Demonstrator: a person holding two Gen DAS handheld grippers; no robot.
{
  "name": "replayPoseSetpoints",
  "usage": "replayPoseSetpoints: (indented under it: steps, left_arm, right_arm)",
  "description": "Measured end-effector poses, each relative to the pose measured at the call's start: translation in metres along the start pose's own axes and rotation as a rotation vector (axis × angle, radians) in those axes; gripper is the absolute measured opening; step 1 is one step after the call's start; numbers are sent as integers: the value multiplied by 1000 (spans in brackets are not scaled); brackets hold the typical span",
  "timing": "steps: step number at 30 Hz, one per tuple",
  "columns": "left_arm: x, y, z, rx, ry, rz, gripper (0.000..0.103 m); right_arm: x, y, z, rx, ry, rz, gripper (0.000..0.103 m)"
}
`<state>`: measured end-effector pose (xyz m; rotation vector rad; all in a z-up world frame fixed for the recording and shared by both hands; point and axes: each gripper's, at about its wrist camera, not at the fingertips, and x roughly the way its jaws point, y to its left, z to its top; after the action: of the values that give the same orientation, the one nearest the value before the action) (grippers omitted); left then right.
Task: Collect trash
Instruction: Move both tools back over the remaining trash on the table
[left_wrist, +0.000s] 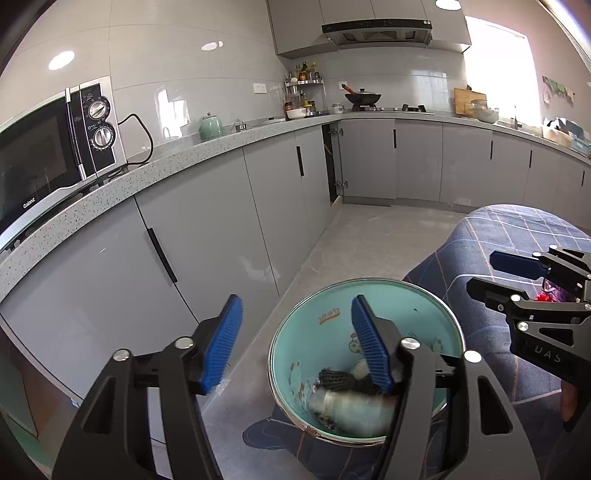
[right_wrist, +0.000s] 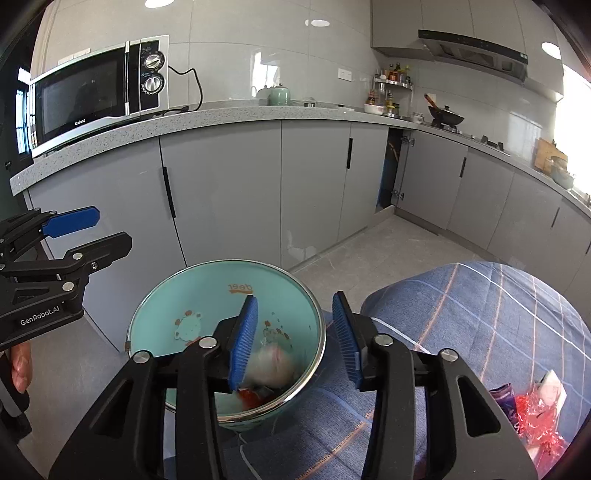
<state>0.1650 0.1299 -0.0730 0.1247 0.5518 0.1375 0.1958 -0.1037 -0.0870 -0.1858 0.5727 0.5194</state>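
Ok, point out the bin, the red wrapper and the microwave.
bin (right_wrist: 207, 295), right wrist view, on the bare teal inner wall.
red wrapper (right_wrist: 535, 410), right wrist view, on its crinkled red middle.
microwave (right_wrist: 81, 99), right wrist view, on the dark door glass.

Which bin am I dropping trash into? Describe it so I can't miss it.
Find the grey cabinets under the microwave. On the floor before them, against the blue plaid cloth, stands the bin: round, teal inside, steel-rimmed, printed with "deer" and cartoon animals, trash already inside.
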Motion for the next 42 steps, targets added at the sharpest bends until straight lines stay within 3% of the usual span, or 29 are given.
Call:
replayPoseSetpoints:
  steps: [14, 22, 31, 42]
  left_arm:
    - [-8, -9, 1, 18, -13, -5, 70]
    - [-19, -32, 3, 58, -28, -37, 74]
    - [-35, -90, -1, 145, -40, -109, 79]
    - [-56, -190, -19, 254, -17, -254, 81]
  right_arm:
    - [-40, -9, -10, 23, -32, -32, 51]
    - [-80, -25, -28, 21, -48, -98, 53]
    - [-132, -76, -73, 86, -40, -233, 55]
    - [-183, -142, -149, 221, 34, -425, 57]
